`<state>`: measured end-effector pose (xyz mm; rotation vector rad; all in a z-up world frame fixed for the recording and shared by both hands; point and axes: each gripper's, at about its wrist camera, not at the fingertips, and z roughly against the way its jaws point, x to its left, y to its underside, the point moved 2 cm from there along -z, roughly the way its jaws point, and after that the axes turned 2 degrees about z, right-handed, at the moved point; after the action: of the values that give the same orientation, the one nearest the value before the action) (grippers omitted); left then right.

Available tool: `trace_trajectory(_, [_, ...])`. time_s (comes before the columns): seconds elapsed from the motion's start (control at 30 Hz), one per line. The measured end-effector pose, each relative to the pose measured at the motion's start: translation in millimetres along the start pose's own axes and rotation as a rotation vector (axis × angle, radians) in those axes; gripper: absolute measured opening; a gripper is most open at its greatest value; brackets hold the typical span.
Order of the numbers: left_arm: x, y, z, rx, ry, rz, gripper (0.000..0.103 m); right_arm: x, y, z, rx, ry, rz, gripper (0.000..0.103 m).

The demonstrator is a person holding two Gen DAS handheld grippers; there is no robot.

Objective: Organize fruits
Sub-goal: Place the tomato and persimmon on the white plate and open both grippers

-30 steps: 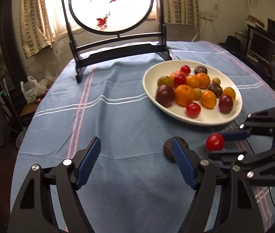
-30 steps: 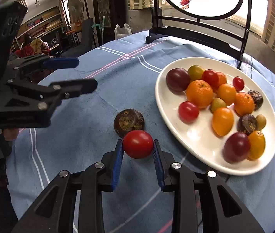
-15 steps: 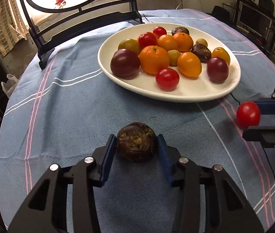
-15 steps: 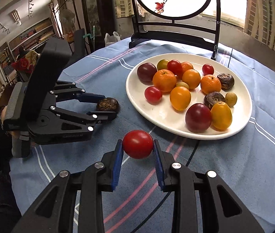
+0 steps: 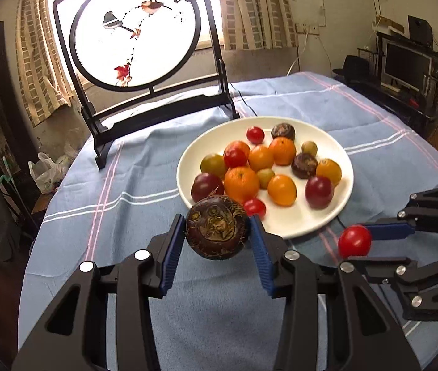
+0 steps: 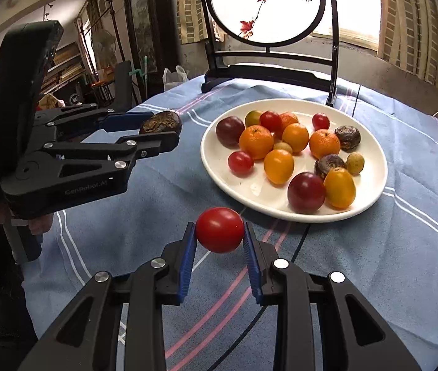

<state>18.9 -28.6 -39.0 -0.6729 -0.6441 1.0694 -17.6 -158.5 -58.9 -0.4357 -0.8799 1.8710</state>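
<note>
Fruits mostly fill the white plate (image 5: 341,157); your left gripper (image 5: 217,241) fingers pinch a water chestnut (image 5: 217,230), your right gripper (image 6: 219,242) fingers a cherry tomato (image 6: 219,229), both unplaced.

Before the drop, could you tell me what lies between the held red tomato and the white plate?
Only bare blue tablecloth lies between the red tomato and the white plate, in the right wrist view.

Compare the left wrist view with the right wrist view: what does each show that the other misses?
Left wrist only: a monitor on the right, and the rough face of the dark root in the left gripper.
Right wrist only: shelves on the left, and the hand under the left gripper.
Both: the white plate of fruit, the bird screen, and the red tomato shut in the right gripper.
</note>
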Motion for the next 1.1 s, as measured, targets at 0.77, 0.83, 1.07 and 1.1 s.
trace_trajectory(0.77, [-6.4,-85.1,-63.5,-0.055,-0.025,0.134,0.042,-72.4,-88.5,-9.4,-0.173,0.108,-0.058,0.031])
trace_trajectory(0.83, [-4.6,-81.7,-69.8,-0.04,-0.023,0.14,0.042,-71.7,-90.5,-14.3,-0.166,0.117,-0.046,0.031])
trace_trajectory(1.07, [-5.5,-78.4,-75.4,-0.033,-0.041,0.12,0.042,-72.8,-89.1,-25.1,-0.157,0.115,-0.052,0.031])
trace_trajectory(1.1, [-4.5,-78.3,-75.4,-0.033,-0.037,0.123,0.042,-74.1,-88.9,-26.0,-0.157,0.121,-0.053,0.031])
